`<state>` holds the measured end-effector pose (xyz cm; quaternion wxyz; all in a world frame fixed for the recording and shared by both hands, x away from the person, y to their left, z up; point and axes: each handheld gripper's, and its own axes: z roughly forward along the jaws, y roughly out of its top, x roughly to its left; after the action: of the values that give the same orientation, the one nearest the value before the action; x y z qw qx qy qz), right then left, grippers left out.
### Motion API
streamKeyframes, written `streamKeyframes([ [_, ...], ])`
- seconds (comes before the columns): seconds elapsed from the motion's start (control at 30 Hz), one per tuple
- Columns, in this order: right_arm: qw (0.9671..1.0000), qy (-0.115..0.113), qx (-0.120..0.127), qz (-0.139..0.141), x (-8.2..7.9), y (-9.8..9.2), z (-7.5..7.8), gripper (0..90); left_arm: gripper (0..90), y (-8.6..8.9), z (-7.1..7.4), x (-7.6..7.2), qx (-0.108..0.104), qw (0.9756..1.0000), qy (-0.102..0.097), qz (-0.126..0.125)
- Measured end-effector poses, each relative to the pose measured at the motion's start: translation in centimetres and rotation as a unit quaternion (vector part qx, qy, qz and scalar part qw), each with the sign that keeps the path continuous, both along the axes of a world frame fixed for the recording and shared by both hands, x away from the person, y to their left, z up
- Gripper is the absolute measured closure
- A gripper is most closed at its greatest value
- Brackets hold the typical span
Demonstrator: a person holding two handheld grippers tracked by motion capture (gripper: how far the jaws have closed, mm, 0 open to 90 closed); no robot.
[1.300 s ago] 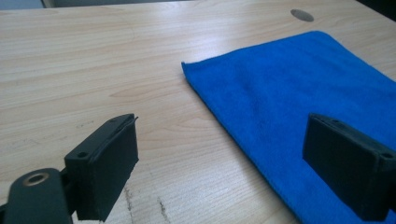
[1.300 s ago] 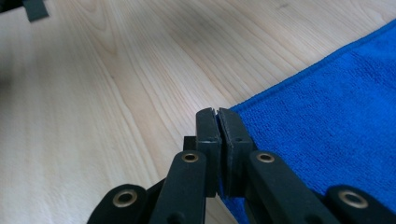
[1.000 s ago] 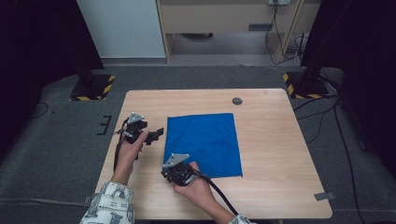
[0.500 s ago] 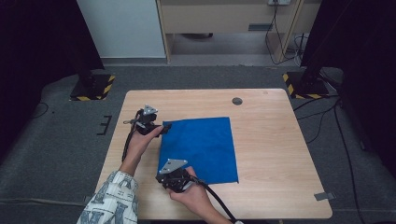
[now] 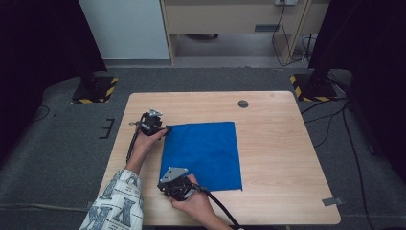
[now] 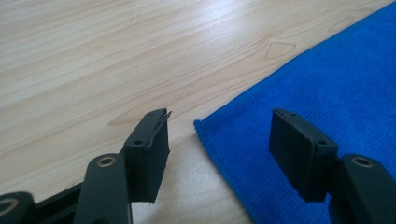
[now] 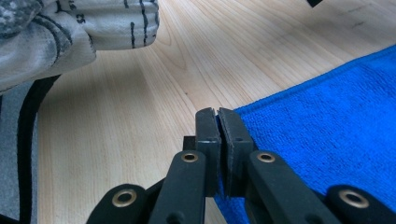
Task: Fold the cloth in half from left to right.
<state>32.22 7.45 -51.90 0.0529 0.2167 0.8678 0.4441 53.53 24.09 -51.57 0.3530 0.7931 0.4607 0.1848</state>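
Note:
A blue cloth [image 5: 206,153] lies flat on the wooden table [image 5: 277,124]. My left gripper [image 5: 166,130] is at the cloth's far left corner. In the left gripper view the left gripper [image 6: 219,135] is open and its jaws have just been closing. The corner of the cloth [image 6: 327,79] lies between the pads, and neither pad presses on it. My right gripper [image 5: 164,186] is at the near left corner. In the right gripper view the right gripper [image 7: 217,116] is shut, with the edge of the cloth [image 7: 336,126] pinched in its jaws.
A small dark round disc [image 5: 243,103] sits near the table's far edge. A patterned sleeve [image 7: 70,32] reaches over the table's left side. Black stands with striped bases [image 5: 93,88] [image 5: 311,81] flank the table on the floor.
My left gripper has moved away from the person to the cloth's far left corner and its jaws have narrowed. The right gripper has drawn the near left corner slightly toward the person.

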Motion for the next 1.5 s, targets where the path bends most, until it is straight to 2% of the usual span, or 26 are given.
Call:
streamKeyframes([
  [0.03,1.0,0.002,0.001,-0.002,0.0,-0.1,-0.1,87.7,37.2,-0.2,0.1,0.1,-0.001,1.0,-0.001,0.0],
  [0.1,1.0,0.004,0.002,-0.005,0.0,-0.3,-0.2,87.6,37.7,-0.4,-0.1,0.5,0.012,0.9999,-0.005,0.005],
  [0.17,0.9999,0.01,0.005,-0.006,0.0,-0.5,-0.2,87.6,38.7,-0.4,-0.2,0.6,0.01,0.9999,-0.005,0.007],
  [0.2,0.9999,0.01,0.005,-0.006,0.0,-0.5,-0.2,87.6,38.7,-0.2,-0.4,0.7,0.007,0.9999,-0.001,0.01],
  [0.23,0.9998,0.016,0.011,-0.004,-0.1,-0.5,-0.2,87.5,42.3,0.0,-0.8,0.9,0.004,0.9998,0.007,0.016],
  [0.4,0.9999,0.015,0.007,-0.001,-0.3,-0.4,-0.2,87.6,45.3,0.3,-1.3,1.1,0.009,0.9997,0.011,0.019],
  [0.47,0.9999,0.013,0.006,0.0,-0.4,-0.3,-0.1,87.5,46.2,0.4,-1.4,1.1,0.001,0.9998,0.011,0.017],
  [0.53,0.9999,0.015,0.007,-0.002,-0.5,-0.5,0.1,87.5,49.0,0.3,-1.4,1.1,0.01,0.9999,0.008,0.012],
  [0.67,0.9998,0.016,0.012,-0.005,-0.3,-0.6,0.2,87.4,64.6,-0.2,-1.3,0.9,0.015,0.9999,0.007,-0.003],
  [0.7,0.9997,0.017,0.015,-0.007,-0.3,-0.6,0.2,87.4,64.6,-0.3,-1.3,0.9,0.013,0.9999,0.008,-0.007],
  [0.77,0.9997,0.017,0.016,-0.008,-0.3,-0.5,0.2,87.5,74.0,-0.4,-1.3,0.9,0.009,0.9999,0.009,-0.008],
  [0.83,0.9997,0.017,0.015,-0.007,-0.3,-0.5,0.2,87.5,76.8,-0.4,-1.3,1.0,0.006,0.9999,0.011,-0.005],
  [0.9,0.9997,0.016,0.017,-0.009,-0.5,-0.6,0.3,87.5,85.3,-0.3,-1.3,1.0,0.004,0.9999,0.012,-0.004],
  [1.0,0.9997,0.014,0.019,-0.008,-0.5,-0.6,0.4,87.4,88.3,-0.1,-1.1,1.0,-0.001,1.0,0.009,-0.002],
  [1.17,0.9995,0.013,0.027,-0.014,-0.6,-0.8,0.7,87.5,89.1,0.0,-0.3,0.7,-0.007,1.0,0.004,-0.003],
  [1.33,0.9993,0.01,0.028,-0.023,-1.0,-0.7,0.8,87.6,89.5,-0.3,1.0,0.0,-0.01,0.9998,-0.002,-0.015],
  [1.47,0.999,0.005,0.037,-0.026,-1.2,-0.8,1.3,87.7,89.7,-0.4,2.1,-0.4,-0.006,0.9995,-0.016,-0.025],
  [1.5,0.9989,0.001,0.039,-0.027,-1.3,-0.8,1.7,87.7,89.9,-0.3,2.5,-0.5,-0.012,0.9995,-0.021,-0.023],
])
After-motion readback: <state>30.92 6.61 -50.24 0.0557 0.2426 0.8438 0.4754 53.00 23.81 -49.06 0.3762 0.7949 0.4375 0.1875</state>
